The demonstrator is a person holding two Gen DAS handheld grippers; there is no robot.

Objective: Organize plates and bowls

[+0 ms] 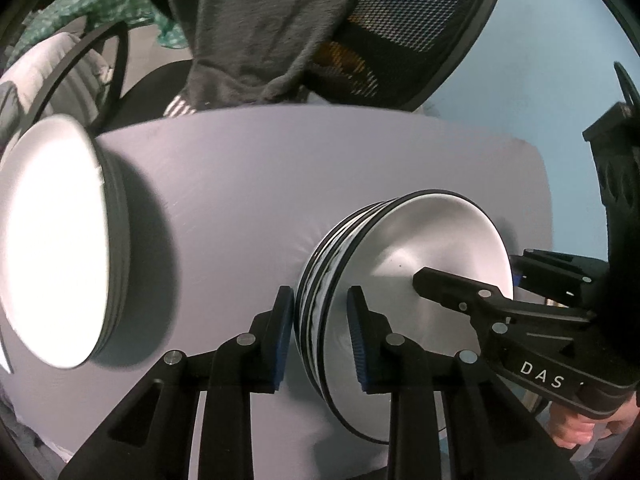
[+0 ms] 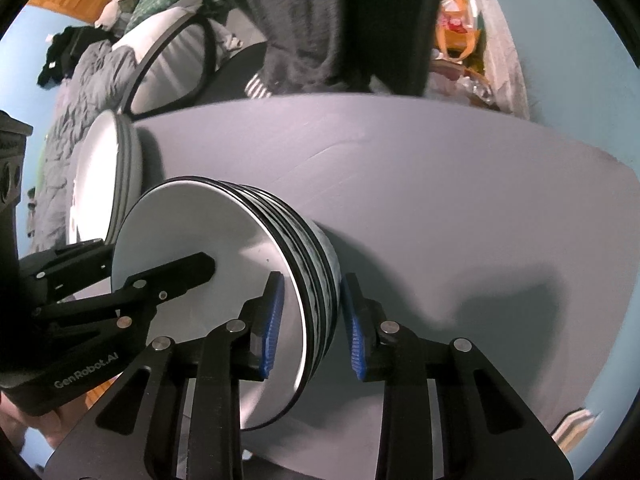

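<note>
A stack of several white bowls with black rims (image 1: pixel 404 280) sits on the grey table (image 1: pixel 248 184). My left gripper (image 1: pixel 320 336) straddles the stack's rim, its blue pads a little apart from it on both sides. My right gripper (image 2: pixel 310 326) straddles the opposite rim of the same stack (image 2: pixel 224 264), pads also apart. A stack of white plates (image 1: pixel 52 240) sits at the table's far end and shows in the right wrist view too (image 2: pixel 104 176). Each gripper shows in the other's view.
A black mesh office chair (image 1: pixel 400 32) draped with a grey garment (image 1: pixel 256 28) stands beyond the table. Bedding and clothes (image 2: pixel 80 80) lie behind the plates. The table edge (image 2: pixel 600 380) is close to the right gripper.
</note>
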